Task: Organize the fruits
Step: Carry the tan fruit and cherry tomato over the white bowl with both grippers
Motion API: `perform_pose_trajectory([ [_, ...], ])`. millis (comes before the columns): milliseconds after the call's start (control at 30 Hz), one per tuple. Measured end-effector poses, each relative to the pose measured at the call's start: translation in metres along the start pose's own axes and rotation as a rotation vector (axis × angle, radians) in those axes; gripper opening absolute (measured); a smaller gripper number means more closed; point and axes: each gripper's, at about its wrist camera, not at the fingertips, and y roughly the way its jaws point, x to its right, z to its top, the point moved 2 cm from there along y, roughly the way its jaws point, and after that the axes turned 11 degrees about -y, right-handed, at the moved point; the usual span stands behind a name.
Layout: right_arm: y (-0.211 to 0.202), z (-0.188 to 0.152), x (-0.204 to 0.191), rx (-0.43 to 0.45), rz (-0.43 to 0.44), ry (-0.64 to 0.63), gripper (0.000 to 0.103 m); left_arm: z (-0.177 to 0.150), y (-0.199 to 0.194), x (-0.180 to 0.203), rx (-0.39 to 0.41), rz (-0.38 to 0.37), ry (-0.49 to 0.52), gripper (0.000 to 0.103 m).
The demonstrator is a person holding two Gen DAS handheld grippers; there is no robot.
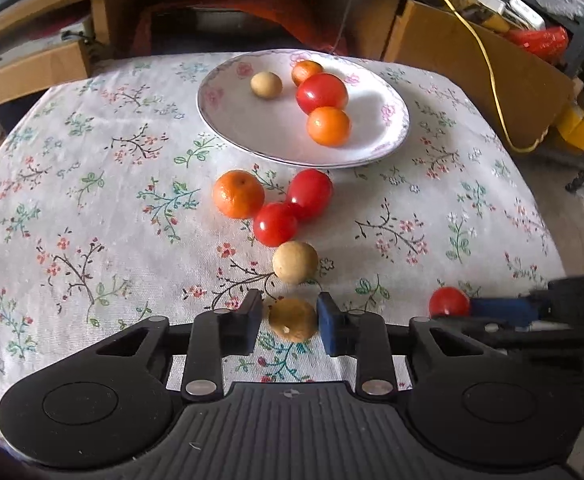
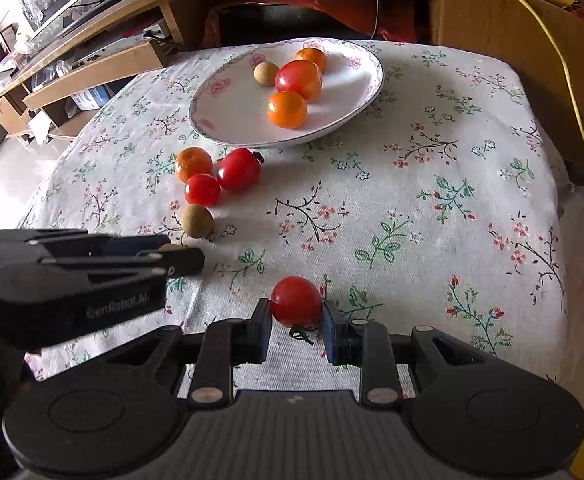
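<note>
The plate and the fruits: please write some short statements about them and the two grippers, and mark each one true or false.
1. The plate holds four fruits. True.
2. The left gripper has a red tomato between its jaws. False: it is a tan round fruit.
3. The right gripper has its jaws around a red tomato. True.
4. The plate holds only tomatoes. False: an orange fruit lies there too.
5. A tablecloth with flowers covers the table. True.

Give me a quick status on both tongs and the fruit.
Left tongs around a tan fruit; right tongs around a red tomato. Four fruits on the plate. Four more loose on the tablecloth. Nothing blocking.
</note>
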Motion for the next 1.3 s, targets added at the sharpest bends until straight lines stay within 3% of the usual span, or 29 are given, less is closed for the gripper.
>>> perform_pose_trajectory([
  [433,-0.005,0.006,-0.001,0.023,-0.022,0.01,0.028,-0.007,-0.013,-0.005,0.007,-0.024,0.0,0.032],
  [767,-0.007,0.025,-0.005,0.048,-0.027,0.006,0.028,0.008,-0.021,-0.005,0.039,-0.074,-0.021,0.033],
  [1300,-0.006,0.056,-0.004,0.085,-0.007,0.005,0.028,0.04,-0.02,-0.003,0.078,-0.078,-0.007,0.032],
])
